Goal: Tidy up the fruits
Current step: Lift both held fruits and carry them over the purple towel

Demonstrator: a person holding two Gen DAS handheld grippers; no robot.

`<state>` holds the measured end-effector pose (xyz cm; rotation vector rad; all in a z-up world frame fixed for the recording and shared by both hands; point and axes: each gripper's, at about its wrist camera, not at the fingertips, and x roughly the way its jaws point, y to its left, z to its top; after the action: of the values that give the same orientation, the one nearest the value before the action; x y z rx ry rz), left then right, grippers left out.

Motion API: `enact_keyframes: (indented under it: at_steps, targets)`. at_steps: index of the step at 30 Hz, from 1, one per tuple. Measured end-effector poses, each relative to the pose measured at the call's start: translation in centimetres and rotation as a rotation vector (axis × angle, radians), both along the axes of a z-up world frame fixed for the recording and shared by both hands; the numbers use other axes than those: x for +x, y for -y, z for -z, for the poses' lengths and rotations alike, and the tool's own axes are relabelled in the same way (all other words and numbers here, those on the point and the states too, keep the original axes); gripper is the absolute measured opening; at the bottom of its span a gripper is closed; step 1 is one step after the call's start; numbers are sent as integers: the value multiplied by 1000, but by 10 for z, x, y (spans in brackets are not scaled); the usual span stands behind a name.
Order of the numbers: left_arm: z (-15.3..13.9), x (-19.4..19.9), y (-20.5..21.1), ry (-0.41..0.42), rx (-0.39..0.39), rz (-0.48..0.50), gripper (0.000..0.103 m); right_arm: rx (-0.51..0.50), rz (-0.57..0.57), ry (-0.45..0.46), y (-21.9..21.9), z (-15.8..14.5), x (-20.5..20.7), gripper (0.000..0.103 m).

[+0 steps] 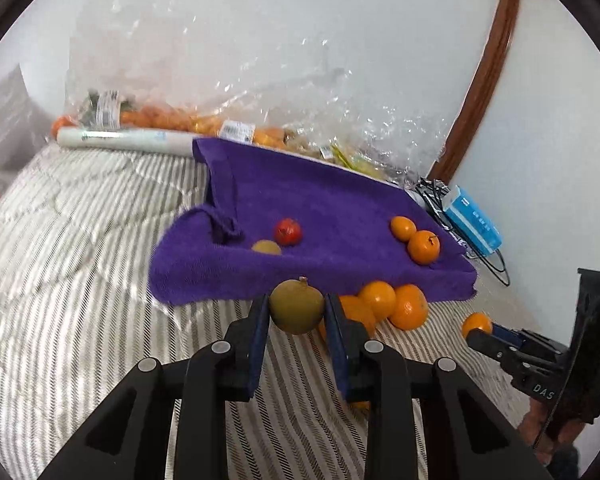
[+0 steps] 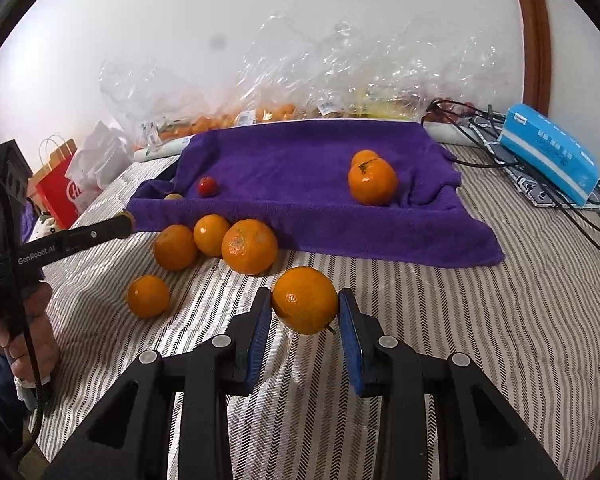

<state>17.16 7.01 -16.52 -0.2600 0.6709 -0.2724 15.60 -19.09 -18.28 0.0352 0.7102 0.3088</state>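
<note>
Left wrist view: my left gripper (image 1: 297,312) has its fingers (image 1: 260,320) clamped on a greenish-brown fruit (image 1: 297,307), held clear of the striped bed cover (image 1: 80,280) just short of the near edge of the purple towel (image 1: 320,200). In the right wrist view my right gripper (image 2: 305,312) is clamped on an orange (image 2: 305,300), also off the bed cover, before the towel's near edge.

What could go wrong: both fruits are round and pinched near the fingertips, so a tilt or a jolt could let one squirt out. The bed is soft and the towel sags at its near edge, so I judge that a fruit released there would roll off toward the loose oranges. My two grippers sit near each other, so crossing paths could knock one fruit free. Squeezing harder might bruise the skin.

Counting, in the right wrist view: four loose oranges (image 2: 250,246) lie on the bed cover along the towel's near edge, three bunched together and one apart toward me. On the towel, two oranges (image 2: 373,181) touch each other near its right side; near its left side sit one small red fruit (image 2: 207,186) and one greenish-brown fruit (image 2: 173,196). With the two I hold, that makes seven oranges, two greenish-brown fruits, one red.
</note>
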Motion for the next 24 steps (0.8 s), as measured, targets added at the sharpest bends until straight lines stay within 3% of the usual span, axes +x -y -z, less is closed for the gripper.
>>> enact_keyframes:
  at_steps: [8,19,24]
  targets:
    - [-6,-3,-1,31,100,-79,27,-32,0,29,-3,-3,-4,33]
    - [-9,-10,4,64,134,-61,27,-12,39,21,6,-3,-1,33]
    - [-15,-13,2,92,159,-95,27,-17,23,70,2,-22,-1,33]
